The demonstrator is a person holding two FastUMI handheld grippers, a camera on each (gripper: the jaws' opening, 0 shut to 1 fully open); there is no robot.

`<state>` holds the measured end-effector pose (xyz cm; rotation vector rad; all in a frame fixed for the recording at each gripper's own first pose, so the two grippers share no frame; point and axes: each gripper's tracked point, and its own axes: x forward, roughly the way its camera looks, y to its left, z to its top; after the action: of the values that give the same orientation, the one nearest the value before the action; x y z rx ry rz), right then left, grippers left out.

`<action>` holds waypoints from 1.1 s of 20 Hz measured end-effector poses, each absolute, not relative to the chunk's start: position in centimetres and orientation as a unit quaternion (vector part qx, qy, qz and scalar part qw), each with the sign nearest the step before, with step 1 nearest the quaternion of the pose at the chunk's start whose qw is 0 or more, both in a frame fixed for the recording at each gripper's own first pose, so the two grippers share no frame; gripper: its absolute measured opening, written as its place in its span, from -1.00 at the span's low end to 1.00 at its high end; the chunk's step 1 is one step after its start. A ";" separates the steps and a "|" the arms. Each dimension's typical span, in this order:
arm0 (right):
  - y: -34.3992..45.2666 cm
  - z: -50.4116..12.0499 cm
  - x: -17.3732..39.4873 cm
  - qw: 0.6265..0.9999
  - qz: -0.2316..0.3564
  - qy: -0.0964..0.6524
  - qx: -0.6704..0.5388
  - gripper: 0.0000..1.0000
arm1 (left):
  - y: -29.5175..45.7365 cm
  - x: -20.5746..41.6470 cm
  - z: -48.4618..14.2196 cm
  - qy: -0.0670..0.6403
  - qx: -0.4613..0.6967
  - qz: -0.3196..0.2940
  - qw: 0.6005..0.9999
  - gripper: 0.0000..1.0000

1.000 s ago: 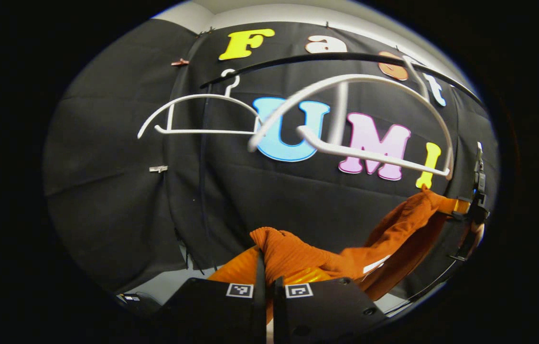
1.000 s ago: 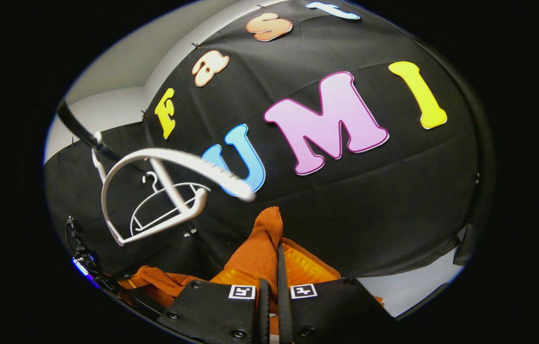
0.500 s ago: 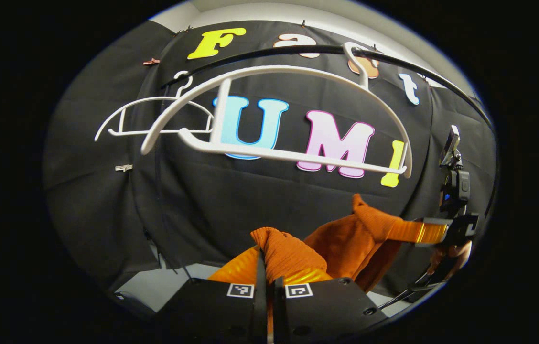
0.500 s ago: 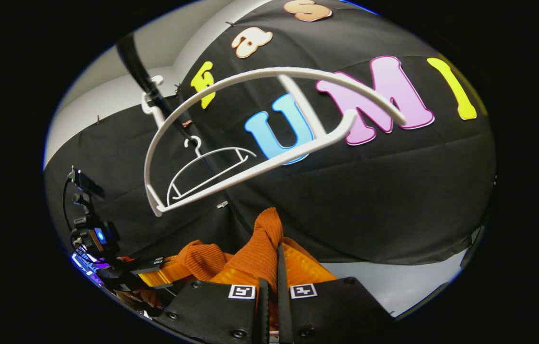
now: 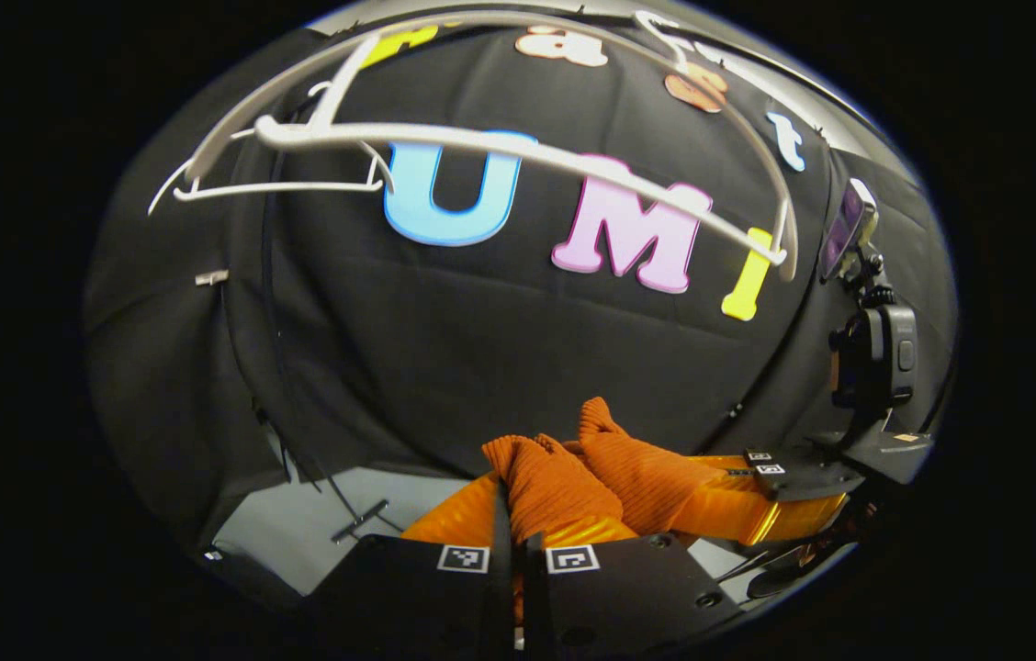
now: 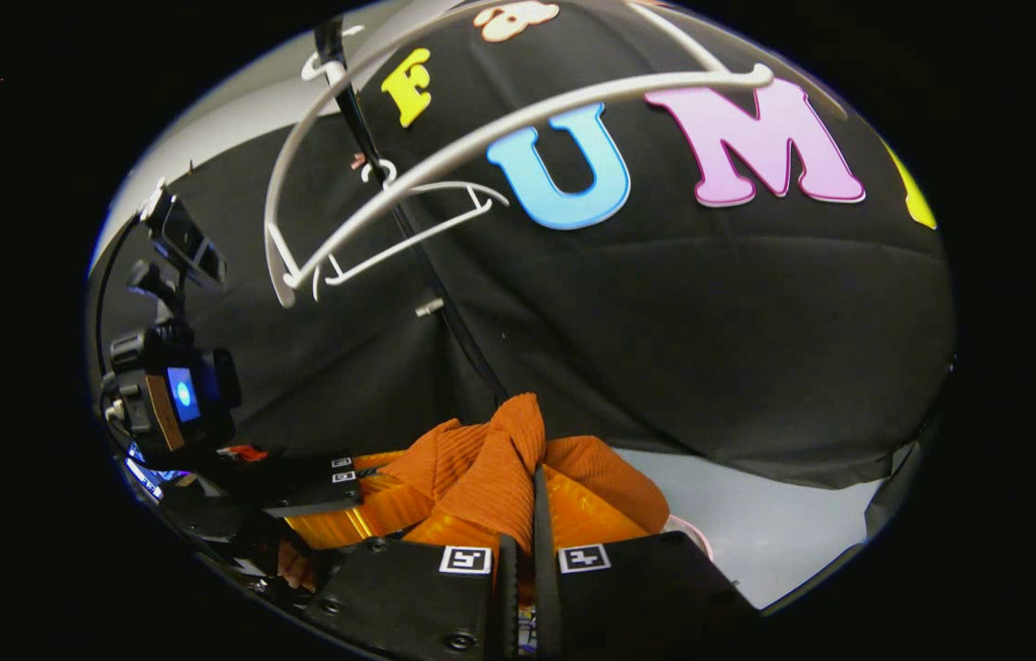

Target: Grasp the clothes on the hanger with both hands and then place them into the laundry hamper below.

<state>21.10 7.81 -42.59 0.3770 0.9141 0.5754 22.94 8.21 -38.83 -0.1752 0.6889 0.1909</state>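
An orange ribbed garment (image 5: pixel 555 477) is bunched between my two grippers, off the white hanger (image 5: pixel 518 147) that now hangs bare above. My left gripper (image 5: pixel 512 514) is shut on one fold of the garment. In the right gripper view, my right gripper (image 6: pixel 518 514) is shut on another fold of the same garment (image 6: pixel 490 459). The right gripper (image 5: pixel 780 482) sits close at the right of the left gripper view, with cloth in its orange fingers. The left gripper (image 6: pixel 325 487) shows at the lower left of the right gripper view. The bare hanger (image 6: pixel 444 156) arcs overhead there.
A second, thinner white hanger (image 5: pixel 270 184) hangs farther back on the black rail (image 6: pixel 362 119). Grey floor (image 5: pixel 298 523) shows below the black cloth wall. A hand (image 6: pixel 298 565) holds the left gripper's handle.
Both grippers have come down and closer together with the garment; the bare hanger has risen toward the top of both views. The garment hangs slack and bunched between them.
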 end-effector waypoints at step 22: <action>2.8 -53.2 15.8 0.792 0.212 0.571 0.048 0.62 | 9.9 17.1 -50.5 0.534 -0.078 0.133 0.831 0.40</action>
<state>15.76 2.79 -53.16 0.1026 1.2283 0.4557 17.09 9.94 -50.53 -0.1645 1.1332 0.2818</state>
